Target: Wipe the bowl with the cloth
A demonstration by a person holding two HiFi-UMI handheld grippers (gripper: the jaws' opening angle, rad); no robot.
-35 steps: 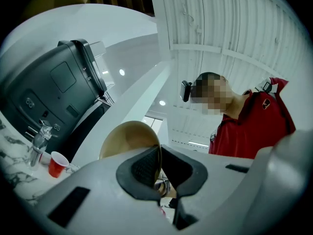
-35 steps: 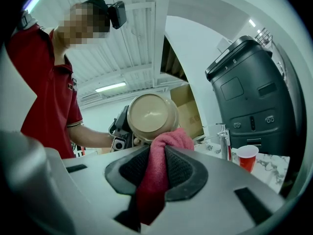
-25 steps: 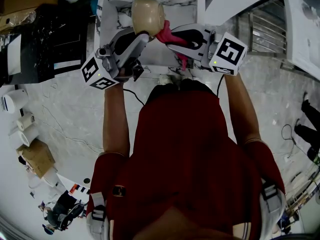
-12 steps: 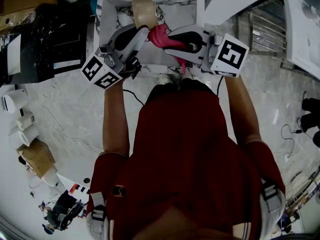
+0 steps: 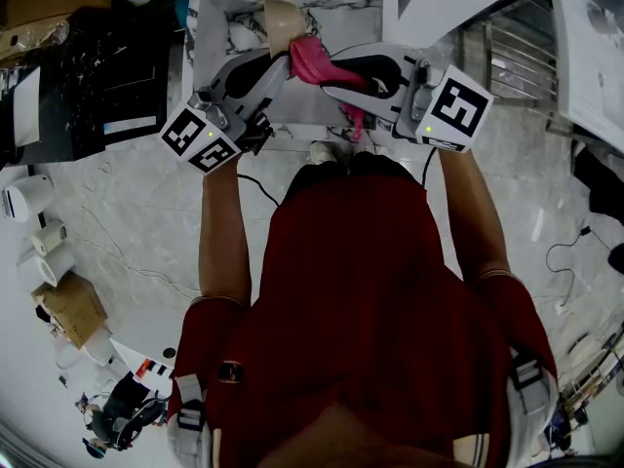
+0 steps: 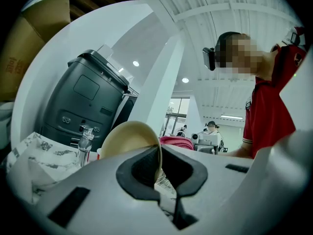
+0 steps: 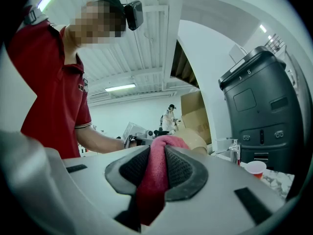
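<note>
In the left gripper view my left gripper [image 6: 159, 166] has its dark padded jaws pinched narrow on the thin rim of the round beige bowl [image 6: 128, 140]. The wall runs edge-on between the pads, and the bowl's body swells out toward 10 o'clock. In the head view the bowl sits at 12 o'clock, held up off the white marble-patterned counter [image 5: 220, 29] and tipped on its side.

My right gripper [image 7: 153, 164] is clamped on the crimson fleecy cloth [image 7: 150, 185]. The fabric fills the gap between its mesh pads, bulges over their tips and hangs down below them.

From above, the cloth's bunched end appears to press against the bowl at its 5 o'clock side. The two grippers' tips are close together — the left at 9 o'clock of the bunch, the right at 4 o'clock.

At 9 o'clock in the left gripper view, behind the bowl, stands a dark grey boxy machine [image 6: 83, 104] with a small chrome tap [image 6: 85, 138] in front of it. In the right gripper view a small red cup [image 7: 255, 168] sits at 4 o'clock — just beside the tap.
</note>
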